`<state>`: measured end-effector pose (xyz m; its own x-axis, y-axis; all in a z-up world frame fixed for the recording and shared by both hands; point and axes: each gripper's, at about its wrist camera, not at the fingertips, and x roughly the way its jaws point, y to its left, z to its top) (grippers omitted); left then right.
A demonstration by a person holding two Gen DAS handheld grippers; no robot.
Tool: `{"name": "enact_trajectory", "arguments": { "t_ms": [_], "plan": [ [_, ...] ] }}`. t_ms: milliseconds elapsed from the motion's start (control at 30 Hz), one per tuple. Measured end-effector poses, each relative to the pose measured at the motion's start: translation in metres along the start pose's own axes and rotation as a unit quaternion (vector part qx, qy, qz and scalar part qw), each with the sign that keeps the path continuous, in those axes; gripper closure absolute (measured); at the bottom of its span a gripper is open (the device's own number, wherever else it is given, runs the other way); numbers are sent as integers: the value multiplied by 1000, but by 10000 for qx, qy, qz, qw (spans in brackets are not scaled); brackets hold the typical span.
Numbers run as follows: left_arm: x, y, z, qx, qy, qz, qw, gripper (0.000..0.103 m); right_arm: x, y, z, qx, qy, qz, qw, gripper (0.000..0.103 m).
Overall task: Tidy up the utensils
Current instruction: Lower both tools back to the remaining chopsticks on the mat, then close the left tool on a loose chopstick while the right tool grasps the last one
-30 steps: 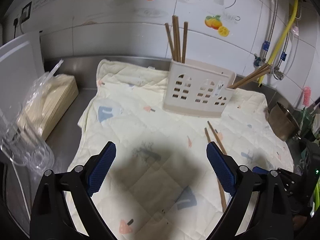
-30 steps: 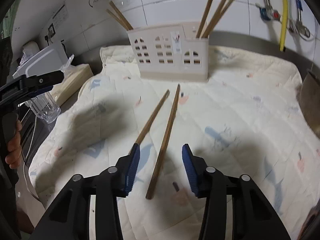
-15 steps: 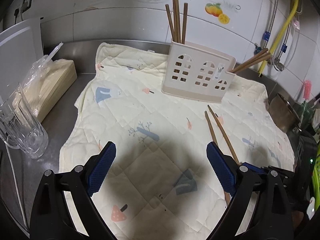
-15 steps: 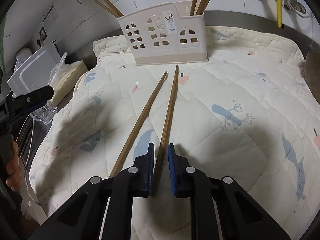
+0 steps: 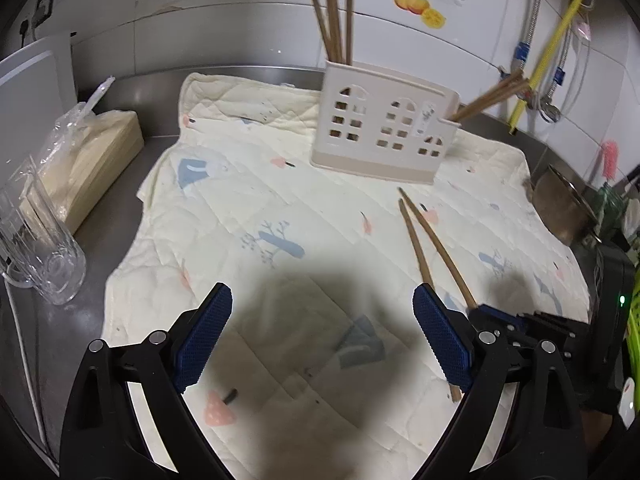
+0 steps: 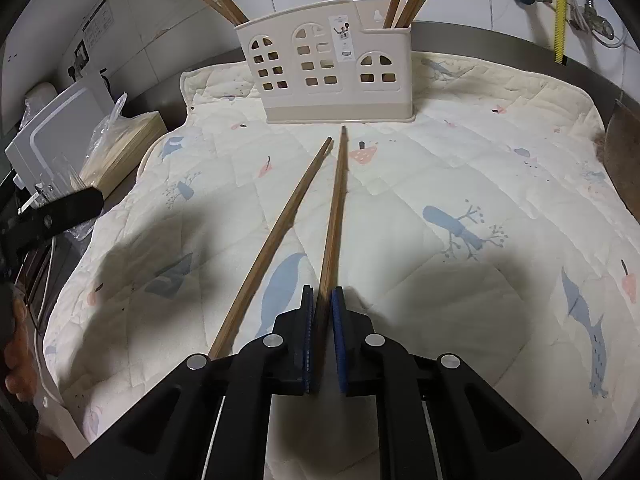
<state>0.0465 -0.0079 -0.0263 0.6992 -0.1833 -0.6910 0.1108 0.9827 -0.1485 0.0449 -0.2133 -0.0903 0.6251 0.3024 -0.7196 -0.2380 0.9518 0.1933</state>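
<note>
Two wooden chopsticks lie on a cream quilted cloth (image 6: 460, 168). My right gripper (image 6: 322, 300) is shut on the near end of the right chopstick (image 6: 335, 212), whose tip points at the holder. The left chopstick (image 6: 276, 236) lies loose beside it. A cream house-shaped utensil holder (image 6: 328, 72) stands at the back, with several chopsticks upright in its left and right ends. My left gripper (image 5: 322, 312) is open and empty above the cloth's near part. The holder (image 5: 380, 128) and both chopsticks (image 5: 438, 248) also show in the left wrist view.
A glass mug (image 5: 36, 248) and a bagged stack of wooden sticks (image 5: 80, 160) stand left of the cloth on the steel counter. A metal bowl (image 5: 564, 204) sits at the right. A tiled wall with pipes and a yellow hose (image 5: 556, 40) is behind.
My right gripper has moved down onto the right chopstick and closed on its near end. My left gripper has drawn back slightly and stayed open.
</note>
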Motion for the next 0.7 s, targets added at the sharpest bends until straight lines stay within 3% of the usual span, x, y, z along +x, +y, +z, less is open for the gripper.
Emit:
{"name": "enact_trajectory", "arguments": {
  "t_ms": [300, 500, 700],
  "plan": [
    [9, -39, -20, 417, 253, -397, 9980, 17, -22, -6, 0, -46, -294, -111, 9995, 96],
    [22, -63, -30, 612, 496, -746, 9941, 34, -46, -11, 3, -79, -615, -113, 9980, 96],
    [44, -75, -36, 601, 827, -961, 9901, 62, -70, -17, 10, -64, -949, -91, 9954, 96]
  ]
}}
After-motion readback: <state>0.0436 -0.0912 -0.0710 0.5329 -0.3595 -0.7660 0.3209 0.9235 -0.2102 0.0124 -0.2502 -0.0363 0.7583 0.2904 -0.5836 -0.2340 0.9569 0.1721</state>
